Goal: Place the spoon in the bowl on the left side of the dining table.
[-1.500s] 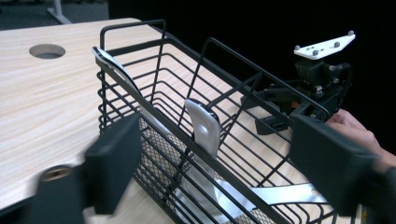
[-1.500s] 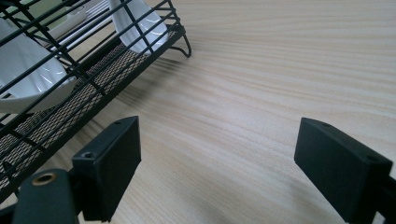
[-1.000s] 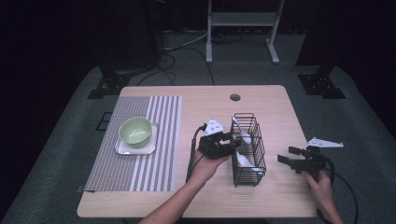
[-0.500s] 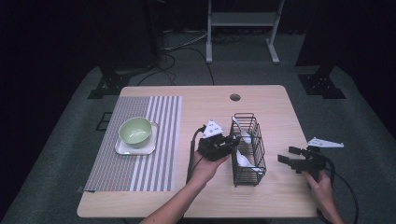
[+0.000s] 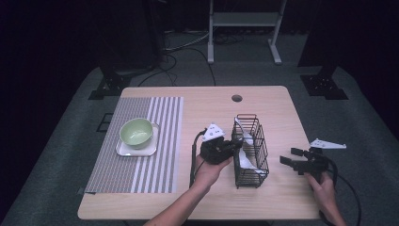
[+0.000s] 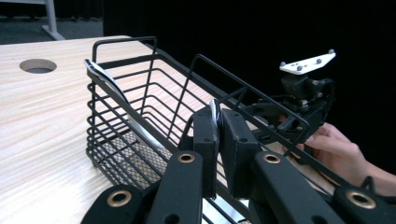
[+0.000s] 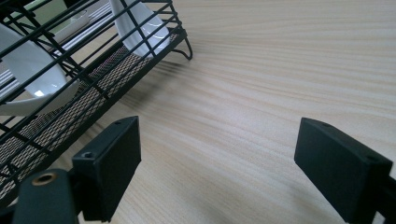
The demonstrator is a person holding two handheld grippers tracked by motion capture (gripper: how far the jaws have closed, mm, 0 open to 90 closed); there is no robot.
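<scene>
I have the rim of a white plate (image 6: 215, 114) pinched between my left gripper's (image 6: 218, 135) jaws, the plate standing on edge at the near side of the black wire rack (image 5: 249, 150), which sits right of centre on the wooden table (image 5: 282, 108). My worry is slip: the plate looks like glazed ceramic, smooth and glossy, and I hold only a thin edge of it, so any tilt of my wrist could let it swing or drop against the wires and chip. Its rim could also catch on a rack bar and drag the light wire frame along the table. A second white plate (image 6: 105, 79) leans at the far end, and knocking the two together is possible. My right gripper (image 5: 295, 162) rests on the bare wood just right of the rack, jaws wide apart, holding nothing. Farther left, a pale green bowl (image 5: 136, 132) sits on a white square plate (image 5: 123, 149) on the striped mat (image 5: 141, 165).
</scene>
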